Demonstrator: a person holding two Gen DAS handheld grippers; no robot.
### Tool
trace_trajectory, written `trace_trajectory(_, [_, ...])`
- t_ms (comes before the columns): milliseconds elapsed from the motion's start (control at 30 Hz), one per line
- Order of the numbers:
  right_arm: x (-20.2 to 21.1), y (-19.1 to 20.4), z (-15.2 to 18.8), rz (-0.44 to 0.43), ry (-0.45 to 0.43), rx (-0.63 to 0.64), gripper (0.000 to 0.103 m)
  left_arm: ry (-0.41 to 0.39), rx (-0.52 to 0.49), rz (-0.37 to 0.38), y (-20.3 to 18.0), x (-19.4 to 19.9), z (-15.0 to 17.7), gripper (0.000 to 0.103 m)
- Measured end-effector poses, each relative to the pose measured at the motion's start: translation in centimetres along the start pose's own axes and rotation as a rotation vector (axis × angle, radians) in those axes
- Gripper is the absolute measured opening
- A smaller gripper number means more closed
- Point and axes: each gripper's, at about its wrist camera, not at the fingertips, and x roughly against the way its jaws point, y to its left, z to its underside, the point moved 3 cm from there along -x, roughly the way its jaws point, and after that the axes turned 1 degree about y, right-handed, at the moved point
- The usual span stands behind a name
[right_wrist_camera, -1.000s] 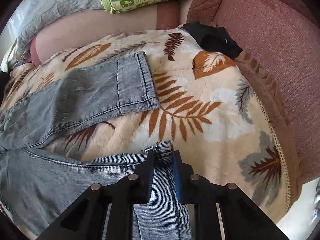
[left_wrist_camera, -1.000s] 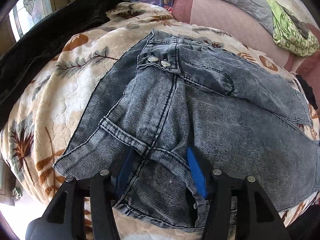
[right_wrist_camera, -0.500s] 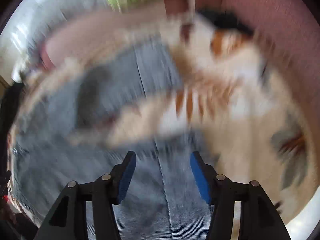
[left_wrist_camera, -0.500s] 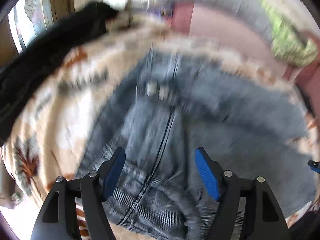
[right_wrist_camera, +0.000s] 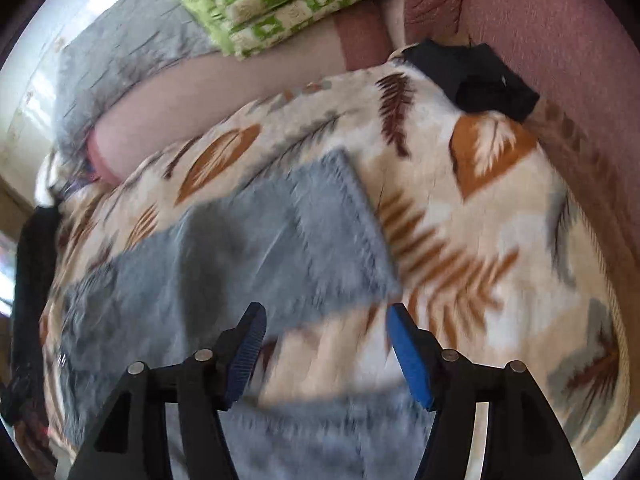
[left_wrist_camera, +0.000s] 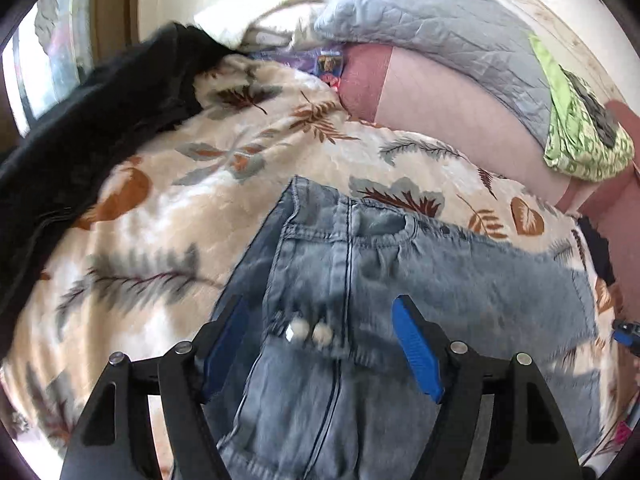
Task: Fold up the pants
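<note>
The left wrist view looks down on the waist end of the pants [left_wrist_camera: 400, 280]: the waistband, the fly seam and two pale metal buttons [left_wrist_camera: 310, 334] that sit low between the fingers. The faded blue denim lies spread on a cream blanket [left_wrist_camera: 168, 216] printed with leaves. At 10 o'clock a black garment [left_wrist_camera: 92, 128] is draped over the blanket's edge, at 1 o'clock a grey quilted pillow [left_wrist_camera: 432, 20] leans on the pink sofa back [left_wrist_camera: 452, 112], and at 3 o'clock a green patterned cloth [left_wrist_camera: 580, 140] hangs beside it. A blue tip of the other claw shows at the right edge.

The right wrist view shows the leg end instead. One leg with its hem [right_wrist_camera: 344, 224] runs from 9 o'clock toward the centre, and a second strip of denim lies at 6 o'clock under the fingers, with bare blanket between the two. A small black cloth [right_wrist_camera: 476, 76] sits at 1 o'clock against the reddish sofa arm [right_wrist_camera: 560, 40], which the left view barely shows.

The left claw [left_wrist_camera: 320, 344] stands wide, its blue pads clear of the denim below, gripping nothing. The right claw [right_wrist_camera: 326, 350] has its jaws opening, already well apart, with only blanket and blurred denim behind the gap and nothing held.
</note>
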Motion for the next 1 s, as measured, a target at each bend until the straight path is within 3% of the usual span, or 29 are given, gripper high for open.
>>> trace_trajectory(133, [-4.2,-0.3,-4.0,0.092,0.058,0.022,0.066,0.062,-0.015,-0.027,-1.3,-4.5,-0.8,0.075])
trace_trajectory(200, [-6.1,-1.3,-4.3,0.120,0.137,-0.035,0.066,0.122,-0.029,-0.067,-1.5,-6.9,-0.5,0.075])
trace_trajectory(267, [-7.4,-1.5,-3.4,0.087,0.204,-0.072,0.065,0.187,-0.033,-0.104,-1.4,-9.2,0.4,0.075])
trace_trajectory(300, [-7.8,-1.2,-2.9,0.099,0.216,-0.041,0.053,0.189,-0.042,-0.111,-1.4,-9.7,0.6,0.076])
trace_trajectory(333, [-8.3,-0.9,-2.5,0.125,0.234,-0.007,0.032,0.176,-0.063,-0.127,-1.6,-9.9,0.8,0.079])
trace_trajectory(400, [-8.0,-0.4,-2.4,0.139,0.221,0.029,0.018,0.178,-0.097,-0.158,-2.1,-10.4,0.8,0.081])
trace_trajectory(433, [-7.3,0.0,-2.6,0.148,0.196,0.044,0.016,0.180,-0.098,-0.163,-2.2,-10.4,0.9,0.081])
trace_trajectory(567, [-4.0,1.5,-2.2,0.240,0.090,0.138,0.016,0.190,-0.075,-0.146,-1.9,-10.3,0.7,0.081])
trace_trajectory(667, [-7.6,-0.1,0.2,0.285,0.216,0.141,0.021,0.190,-0.068,-0.139,-1.8,-10.4,0.9,0.081])
trace_trajectory(767, [-6.6,-0.6,-0.5,0.246,0.160,0.104,0.036,0.192,-0.078,-0.137,-1.6,-9.7,0.2,0.081])
trace_trajectory(833, [-4.6,-0.5,-2.1,0.170,0.097,0.067,0.054,0.163,-0.083,-0.128,-1.6,-8.7,-0.5,0.081])
trace_trajectory(933, [-2.9,-0.4,-5.6,0.092,0.021,0.033,0.058,0.076,-0.059,-0.086,-1.1,-6.8,-2.9,0.081])
trace_trajectory(1000, [-3.4,-0.4,-7.6,0.071,0.009,0.014,0.058,0.076,-0.025,-0.036,-0.5,-6.9,-4.5,0.081])
